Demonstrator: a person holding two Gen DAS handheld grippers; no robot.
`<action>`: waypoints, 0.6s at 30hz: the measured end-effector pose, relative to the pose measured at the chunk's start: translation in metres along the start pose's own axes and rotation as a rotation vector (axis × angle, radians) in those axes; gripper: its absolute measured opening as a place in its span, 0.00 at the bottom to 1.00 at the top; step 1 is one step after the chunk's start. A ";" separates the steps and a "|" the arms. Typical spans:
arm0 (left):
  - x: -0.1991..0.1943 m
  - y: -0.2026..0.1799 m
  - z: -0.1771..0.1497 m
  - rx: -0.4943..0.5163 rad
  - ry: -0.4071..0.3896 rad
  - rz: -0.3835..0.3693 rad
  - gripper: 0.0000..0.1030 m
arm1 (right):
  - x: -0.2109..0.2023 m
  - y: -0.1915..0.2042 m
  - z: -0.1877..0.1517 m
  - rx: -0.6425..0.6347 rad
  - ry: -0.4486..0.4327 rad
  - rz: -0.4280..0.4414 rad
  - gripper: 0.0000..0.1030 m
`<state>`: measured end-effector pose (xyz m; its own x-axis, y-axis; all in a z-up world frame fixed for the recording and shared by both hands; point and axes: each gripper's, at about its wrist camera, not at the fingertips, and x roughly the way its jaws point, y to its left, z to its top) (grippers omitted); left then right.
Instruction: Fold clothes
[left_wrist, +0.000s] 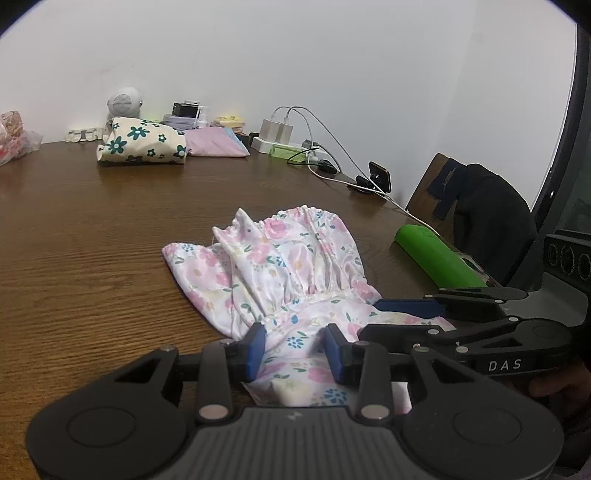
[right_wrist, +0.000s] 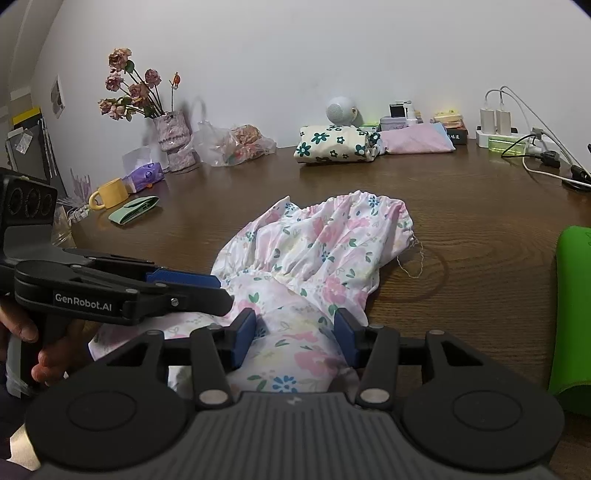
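Left gripper (left_wrist: 295, 354): partly spread, floral garment (left_wrist: 280, 266) between its pads, grip unclear.
Right gripper (right_wrist: 295, 339): partly spread, cloth between, grip unclear.
Garment: table's (left_wrist: 92, 240) near edge.
Folded clothes (left_wrist: 142, 142): far edge.

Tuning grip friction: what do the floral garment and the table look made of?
Garment: thin, smooth woven cloth, slight sheen, maybe satin or polyester; soft gathers along an elastic seam. Table: dark brown wood grain, semi-gloss; veneer or laminate, can't tell.
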<state>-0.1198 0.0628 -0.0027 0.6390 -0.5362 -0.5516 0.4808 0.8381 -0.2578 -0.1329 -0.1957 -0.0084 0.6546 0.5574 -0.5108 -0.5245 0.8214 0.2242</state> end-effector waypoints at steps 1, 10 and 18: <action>0.000 0.000 0.000 0.001 0.000 0.000 0.33 | 0.000 0.000 0.000 -0.002 0.000 0.002 0.47; -0.005 0.001 -0.005 0.010 0.002 -0.029 0.33 | -0.005 0.001 -0.003 -0.013 0.009 0.009 0.47; -0.007 0.006 -0.004 -0.013 0.006 -0.049 0.34 | -0.011 -0.008 0.007 0.021 0.028 0.023 0.55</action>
<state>-0.1233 0.0722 -0.0040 0.6109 -0.5762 -0.5429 0.5038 0.8120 -0.2948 -0.1320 -0.2073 0.0017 0.6269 0.5726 -0.5284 -0.5272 0.8111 0.2535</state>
